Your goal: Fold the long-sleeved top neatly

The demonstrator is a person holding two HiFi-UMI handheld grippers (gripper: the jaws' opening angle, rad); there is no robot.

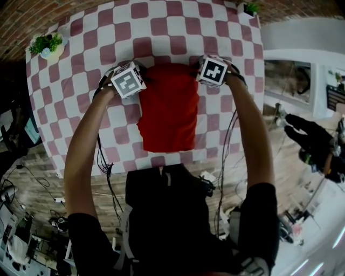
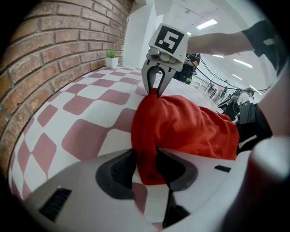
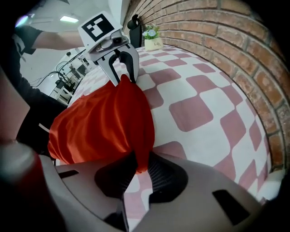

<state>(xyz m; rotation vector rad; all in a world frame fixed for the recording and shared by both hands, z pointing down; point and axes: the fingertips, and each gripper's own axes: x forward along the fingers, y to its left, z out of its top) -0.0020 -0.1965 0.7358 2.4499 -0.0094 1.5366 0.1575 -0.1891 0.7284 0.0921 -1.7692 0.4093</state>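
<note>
A red long-sleeved top (image 1: 167, 108) lies partly folded as a tall rectangle in the middle of the checked table (image 1: 81, 108). My left gripper (image 1: 139, 82) is at its far left corner and my right gripper (image 1: 200, 73) at its far right corner. In the left gripper view a fold of the red top (image 2: 181, 127) fills the gap of the left gripper (image 2: 146, 170), pinched by both pads. The right gripper (image 3: 139, 170) pinches a thin ridge of the top (image 3: 108, 122). Each gripper also shows across the cloth in the other's view, the right gripper (image 2: 154, 90) and the left gripper (image 3: 122, 78).
A brick wall (image 2: 54, 45) runs along the table's far side. Small potted plants stand at the far left corner (image 1: 47, 44) and the far right corner (image 1: 249, 8). Cables and equipment lie on the floor by the table's near edge (image 1: 108, 167).
</note>
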